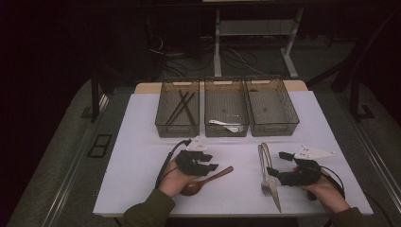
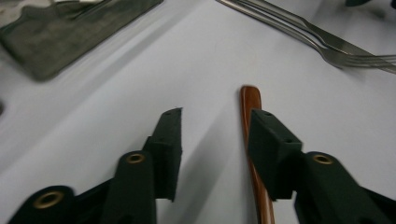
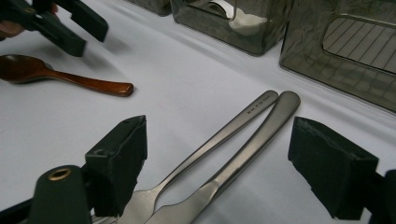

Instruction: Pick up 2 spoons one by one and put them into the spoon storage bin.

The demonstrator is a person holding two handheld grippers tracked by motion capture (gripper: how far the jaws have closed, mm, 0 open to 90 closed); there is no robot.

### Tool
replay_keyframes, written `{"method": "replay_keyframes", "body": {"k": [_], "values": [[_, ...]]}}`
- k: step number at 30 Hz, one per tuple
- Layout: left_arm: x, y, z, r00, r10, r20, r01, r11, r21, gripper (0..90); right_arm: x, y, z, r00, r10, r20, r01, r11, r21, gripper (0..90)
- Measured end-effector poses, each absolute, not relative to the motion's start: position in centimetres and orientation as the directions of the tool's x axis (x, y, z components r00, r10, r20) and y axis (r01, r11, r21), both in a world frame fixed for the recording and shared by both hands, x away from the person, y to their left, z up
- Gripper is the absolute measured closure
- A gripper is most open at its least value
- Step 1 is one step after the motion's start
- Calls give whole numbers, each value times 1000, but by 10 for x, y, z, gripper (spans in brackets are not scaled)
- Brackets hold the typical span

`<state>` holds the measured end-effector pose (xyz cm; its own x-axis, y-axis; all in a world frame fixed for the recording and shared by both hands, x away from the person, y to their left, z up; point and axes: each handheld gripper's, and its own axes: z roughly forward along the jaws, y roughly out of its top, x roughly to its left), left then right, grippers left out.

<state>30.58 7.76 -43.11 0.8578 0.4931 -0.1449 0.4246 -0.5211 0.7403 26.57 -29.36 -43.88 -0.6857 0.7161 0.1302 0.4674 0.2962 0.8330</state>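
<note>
Wooden spoon [image 1: 206, 181] lies on the white table [image 1: 142, 156], nearer the person than the middle bin [image 1: 226, 113]. The left gripper [image 1: 201, 163] hovers over its handle, jaws spread, gripping nothing. Right of the spoon, the right gripper [image 1: 279, 166] gapes wide astride a fork [image 1: 264, 170] and knife [image 1: 270, 175].

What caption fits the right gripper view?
Open right gripper straddling a steel fork and knife beside a wooden spoon.
</note>
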Motion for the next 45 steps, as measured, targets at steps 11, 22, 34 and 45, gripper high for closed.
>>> {"method": "replay_keyframes", "body": {"k": [11, 22, 34, 45], "values": [[270, 122, -436, 839, 522, -154, 441, -487, 753, 368, 266, -293, -439, -687, 715, 128, 467, 300, 832, 192], [259, 128, -440, 838, 526, -141, 451, -525, 722, 362, 266, -293, -440, -684, 719, 125, 467, 301, 831, 192], [254, 121, -444, 868, 485, -109, 424, -609, 670, 438, 266, -294, -440, -680, 722, 124, 467, 297, 833, 192], [250, 116, -442, 901, 408, -146, 396, -641, 657, 687, 266, -294, -439, -680, 722, 123, 467, 297, 833, 192]]}}
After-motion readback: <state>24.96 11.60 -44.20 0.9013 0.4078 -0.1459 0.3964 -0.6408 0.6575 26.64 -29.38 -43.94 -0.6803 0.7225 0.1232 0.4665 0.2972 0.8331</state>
